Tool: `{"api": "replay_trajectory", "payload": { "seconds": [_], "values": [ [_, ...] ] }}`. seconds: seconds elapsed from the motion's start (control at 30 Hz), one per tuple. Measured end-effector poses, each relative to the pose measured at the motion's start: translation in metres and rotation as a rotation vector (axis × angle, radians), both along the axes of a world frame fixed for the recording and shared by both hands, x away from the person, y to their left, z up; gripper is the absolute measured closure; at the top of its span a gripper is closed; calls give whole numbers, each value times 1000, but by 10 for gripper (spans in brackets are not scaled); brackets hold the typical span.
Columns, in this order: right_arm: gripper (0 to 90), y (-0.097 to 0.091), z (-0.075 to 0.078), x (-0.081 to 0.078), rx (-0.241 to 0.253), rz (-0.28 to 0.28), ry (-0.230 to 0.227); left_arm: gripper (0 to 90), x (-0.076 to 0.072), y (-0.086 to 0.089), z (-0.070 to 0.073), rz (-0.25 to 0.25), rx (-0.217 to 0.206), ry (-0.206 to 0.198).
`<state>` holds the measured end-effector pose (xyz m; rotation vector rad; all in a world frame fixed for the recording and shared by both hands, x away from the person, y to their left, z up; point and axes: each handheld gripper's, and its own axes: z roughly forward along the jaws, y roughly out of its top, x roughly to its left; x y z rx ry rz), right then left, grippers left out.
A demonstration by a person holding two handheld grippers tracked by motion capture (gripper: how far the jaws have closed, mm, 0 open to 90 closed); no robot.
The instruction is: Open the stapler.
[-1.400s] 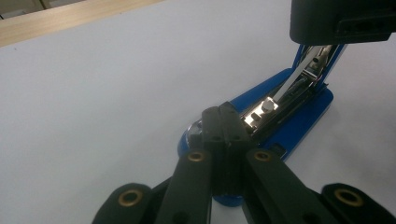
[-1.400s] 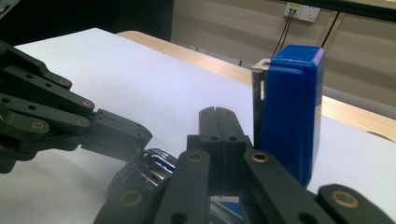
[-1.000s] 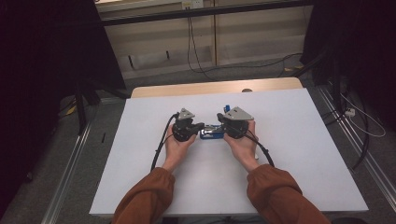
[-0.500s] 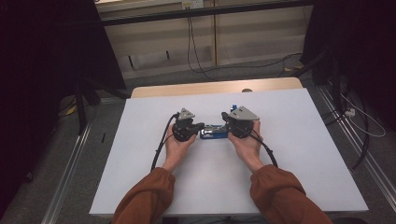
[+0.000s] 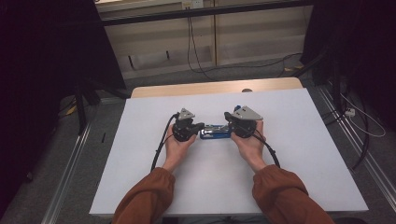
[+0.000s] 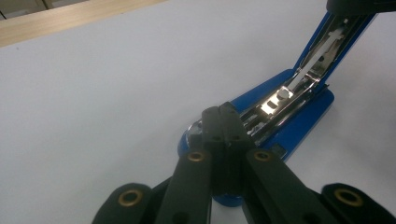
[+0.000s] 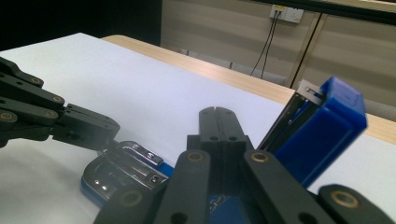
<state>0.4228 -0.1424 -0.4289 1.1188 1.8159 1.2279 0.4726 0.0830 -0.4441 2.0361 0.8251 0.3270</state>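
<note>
Compared with the earlier frames, the right gripper point(image 5: 229, 125) has shifted slightly rightward on the table point(image 5: 299, 154); the left gripper point(image 5: 201, 126) holds the same position. The blue stapler point(image 5: 215, 132) remains between the two grippers near the table centre.

Left gripper: matte black linkage arms with brass-coloured pivot bushings, a grey three-cornered plate on top, and a black cable trailing toward the person's left sleeve point(image 5: 147, 200). The jaws are fully closed, pad against pad, with nothing between them. In the left gripper view point(image 6: 224, 128) the closed tip rests on or just above the front end of the stapler base point(image 6: 280, 126); contact cannot be confirmed.

Stapler: glossy blue plastic body, hinged open. The base lies flat on the table and carries a bright, reflective metal channel and a polished metal anvil plate point(image 7: 122, 163) at its front. The upper arm point(image 7: 322, 126) is tilted up from the hinge, a rectangular blue block with a metal magazine rail along its underside.

Right gripper: same construction as the left. In the right gripper view point(image 7: 218, 116) the jaws are closed together and empty, lying just beside the raised upper arm; whether they touch it cannot be determined.

Table: smooth, matte white rectangular top with a light wooden strip point(image 5: 215, 87) along the far edge. The sleeves are rust-brown fabric.
</note>
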Motion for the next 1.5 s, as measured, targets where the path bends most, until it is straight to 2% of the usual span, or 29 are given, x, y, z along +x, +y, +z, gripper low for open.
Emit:
{"api": "replay_trajectory", "payload": {
  "seconds": [0.33,0.6,0.67,0.93,1.23,1.33,1.5],
  "values": [
    [900,-3,-1,-1,4,-10,0,900,0,0,0,1,-1,1],
    [900,-16,-3,-1,9,-38,15,900,0,0,0,0,-1,1],
    [900,-21,-4,-1,26,-36,27,900,0,0,0,-2,0,2],
    [900,-29,-4,-4,27,-43,35,900,0,0,0,-2,0,0],
    [900,-33,-3,-6,-8,-33,46,900,0,0,0,-7,8,-6],
    [900,-37,-5,-5,22,-38,63,900,0,1,0,-13,0,-3],
    [900,-44,-7,-6,12,-48,67,900,0,1,0,-11,-5,2]
  ]
}}
